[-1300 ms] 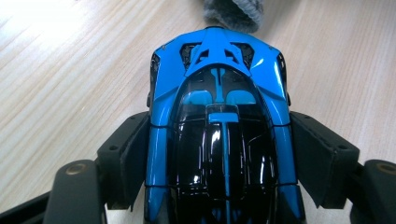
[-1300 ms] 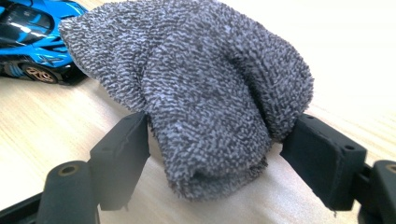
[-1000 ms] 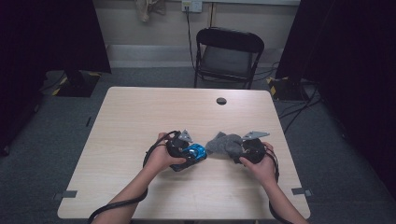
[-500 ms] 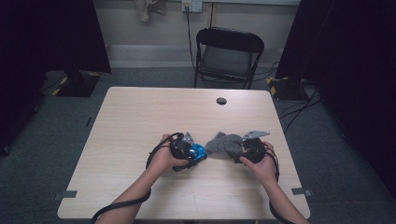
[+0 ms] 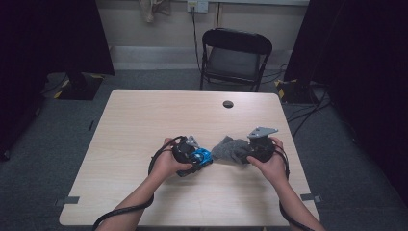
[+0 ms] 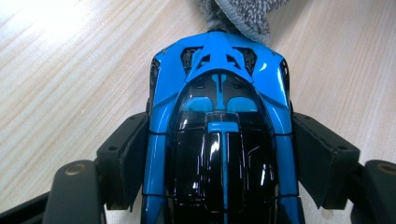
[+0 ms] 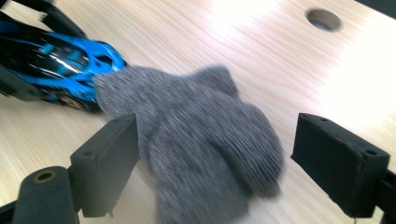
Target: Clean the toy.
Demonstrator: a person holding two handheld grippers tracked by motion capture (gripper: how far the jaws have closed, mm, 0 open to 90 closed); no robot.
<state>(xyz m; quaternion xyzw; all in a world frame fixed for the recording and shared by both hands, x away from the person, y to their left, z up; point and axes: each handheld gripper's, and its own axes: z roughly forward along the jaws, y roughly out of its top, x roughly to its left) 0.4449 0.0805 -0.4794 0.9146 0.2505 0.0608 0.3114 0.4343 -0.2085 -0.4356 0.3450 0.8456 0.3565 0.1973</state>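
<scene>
Pale wood table (image 5: 144,125). Left gripper (image 6: 219,154) clamped blue toy car (image 6: 219,116); right gripper (image 7: 217,154) spread around grey mitten (image 7: 201,135). Likely wiping step; next needs firm pinch on mitten.

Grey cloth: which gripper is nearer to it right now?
Right. The right gripper is open with the grey cloth lying between its jaws. The left gripper is shut on the blue toy car, whose front end meets the cloth's edge.

Pale wood-grain bench (image 5: 144,125), round cable hole (image 5: 228,104) near far edge. Lying on it near the front: grey knitted cloth (image 5: 232,149), touching blue-and-black toy car (image 5: 202,157).
</scene>
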